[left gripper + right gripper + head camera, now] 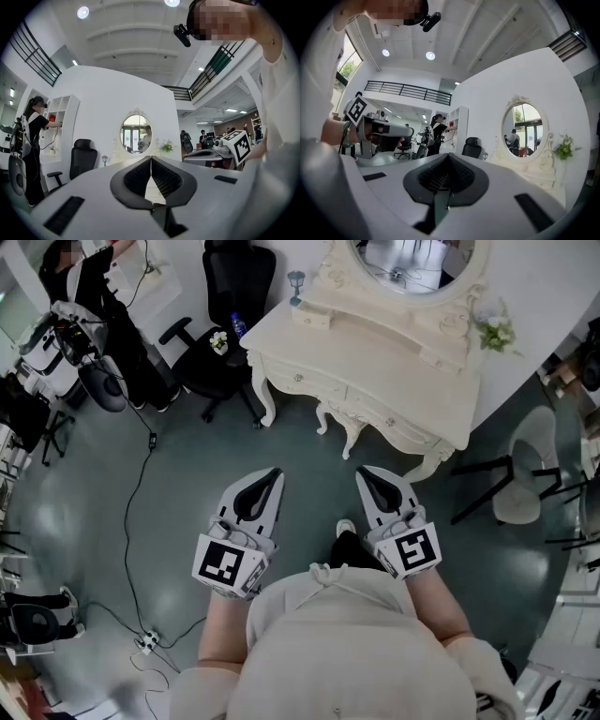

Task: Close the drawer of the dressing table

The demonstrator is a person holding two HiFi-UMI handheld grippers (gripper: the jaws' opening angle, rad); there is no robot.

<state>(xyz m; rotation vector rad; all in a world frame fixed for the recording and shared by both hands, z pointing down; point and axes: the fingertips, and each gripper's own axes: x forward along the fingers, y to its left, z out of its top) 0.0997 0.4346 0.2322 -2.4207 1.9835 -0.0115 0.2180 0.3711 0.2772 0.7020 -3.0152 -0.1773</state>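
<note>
Head view has the person standing on the grey floor, well apart from the dressing table (412, 432), which sits far ahead and a little to the right. Both arms are tucked against the body. The left claw (274, 472) and right claw (364, 471) are held level, side by side, aimed toward the furniture. This looks like a carrying posture for an approach, not a reach. Each claw is closed with its tips meeting and nothing between them, which would suit pushing a drawer front with a blunt closed tip.

The drawer fronts (314, 385) run along the near edge under the surface (375, 348). From this height I cannot tell which one stands out, and nothing inside any of them shows. A small stemmed cup (296, 279) stands at the far left corner of the surface, its contents unseen. A black office chair (230, 296) stands to the left of the table.
</note>
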